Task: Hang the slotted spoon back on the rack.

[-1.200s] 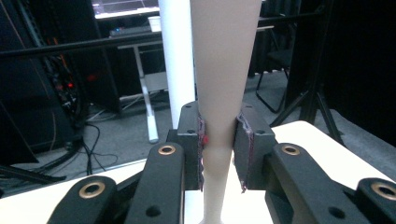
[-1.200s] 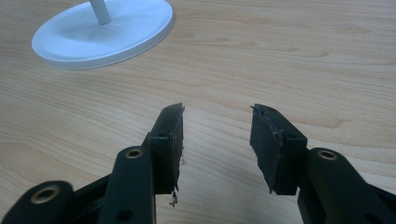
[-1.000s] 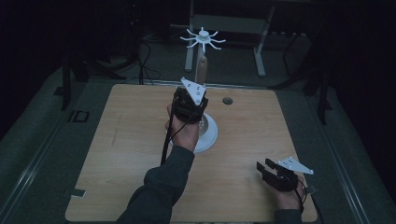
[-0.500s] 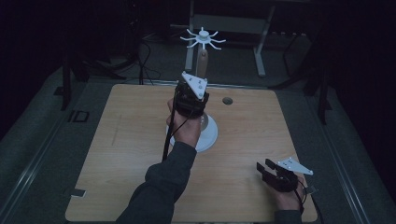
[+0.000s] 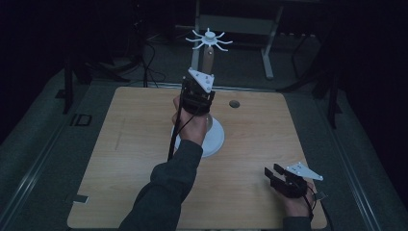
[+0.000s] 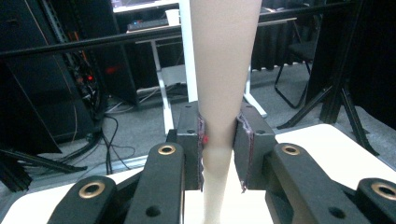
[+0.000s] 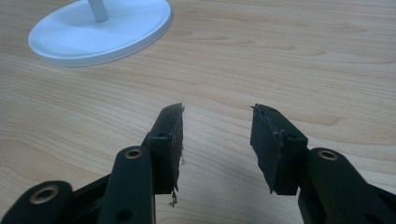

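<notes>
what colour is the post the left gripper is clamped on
Beige or pale tan: the post between the left gripper pads, best in the left gripper view.

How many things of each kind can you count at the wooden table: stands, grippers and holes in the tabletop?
Stand with white round base: 1
Grippers: 2, the left gripper shut on the stand's post, the right gripper open over the table
Hole in the tabletop: 1
Total: 4

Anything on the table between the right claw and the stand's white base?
Nothing: in the right gripper view, bare wood runs from the right claw to the white base.
</notes>
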{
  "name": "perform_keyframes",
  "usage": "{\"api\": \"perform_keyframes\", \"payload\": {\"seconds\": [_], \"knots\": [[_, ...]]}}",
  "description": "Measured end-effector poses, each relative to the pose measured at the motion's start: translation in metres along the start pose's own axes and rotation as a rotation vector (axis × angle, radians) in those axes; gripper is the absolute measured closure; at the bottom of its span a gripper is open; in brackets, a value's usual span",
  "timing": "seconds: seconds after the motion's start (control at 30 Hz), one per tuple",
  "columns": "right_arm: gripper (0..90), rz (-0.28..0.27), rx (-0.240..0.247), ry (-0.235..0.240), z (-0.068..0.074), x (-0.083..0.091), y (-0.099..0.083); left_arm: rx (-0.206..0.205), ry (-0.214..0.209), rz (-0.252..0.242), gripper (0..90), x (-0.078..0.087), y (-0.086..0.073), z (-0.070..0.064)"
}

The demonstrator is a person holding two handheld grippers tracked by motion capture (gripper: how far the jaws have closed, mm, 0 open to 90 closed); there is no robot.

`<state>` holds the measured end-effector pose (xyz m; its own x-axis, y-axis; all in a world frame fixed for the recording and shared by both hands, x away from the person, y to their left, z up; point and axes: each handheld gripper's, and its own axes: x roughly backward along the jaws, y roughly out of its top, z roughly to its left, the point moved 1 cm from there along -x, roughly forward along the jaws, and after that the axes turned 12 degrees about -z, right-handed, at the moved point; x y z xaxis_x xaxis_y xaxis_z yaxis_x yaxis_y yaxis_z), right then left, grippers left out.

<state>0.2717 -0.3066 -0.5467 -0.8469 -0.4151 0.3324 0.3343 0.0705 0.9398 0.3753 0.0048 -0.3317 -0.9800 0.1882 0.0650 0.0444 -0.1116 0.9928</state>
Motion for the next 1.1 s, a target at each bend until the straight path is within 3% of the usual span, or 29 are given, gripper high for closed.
{"api": "perform_keyframes", "payload": {"seconds": [0.17, 0.37, 0.57, 0.8, 1.1], "knots": [[53.5, -0.001, 0.000, 0.001, 0.000, 0.000, 0.000, 0.005, -0.009, 0.013, 74.0, -0.003, -0.002, 0.001], [53.5, 0.001, 0.003, 0.002, 0.000, 0.000, 0.000, 0.008, -0.025, -0.009, 72.1, 0.000, -0.004, 0.001], [53.4, 0.006, 0.001, 0.004, 0.001, -0.001, -0.001, 0.023, -0.060, -0.031, 61.1, 0.006, 0.000, 0.005], [53.3, 0.008, 0.002, 0.005, 0.001, -0.001, -0.001, 0.042, -0.102, -0.021, 47.5, 0.008, -0.003, 0.005], [52.5, 0.010, 0.000, -0.002, 0.000, -0.001, -0.001, 0.037, -0.168, -0.021, 42.3, 0.015, -0.008, 0.003]]}}
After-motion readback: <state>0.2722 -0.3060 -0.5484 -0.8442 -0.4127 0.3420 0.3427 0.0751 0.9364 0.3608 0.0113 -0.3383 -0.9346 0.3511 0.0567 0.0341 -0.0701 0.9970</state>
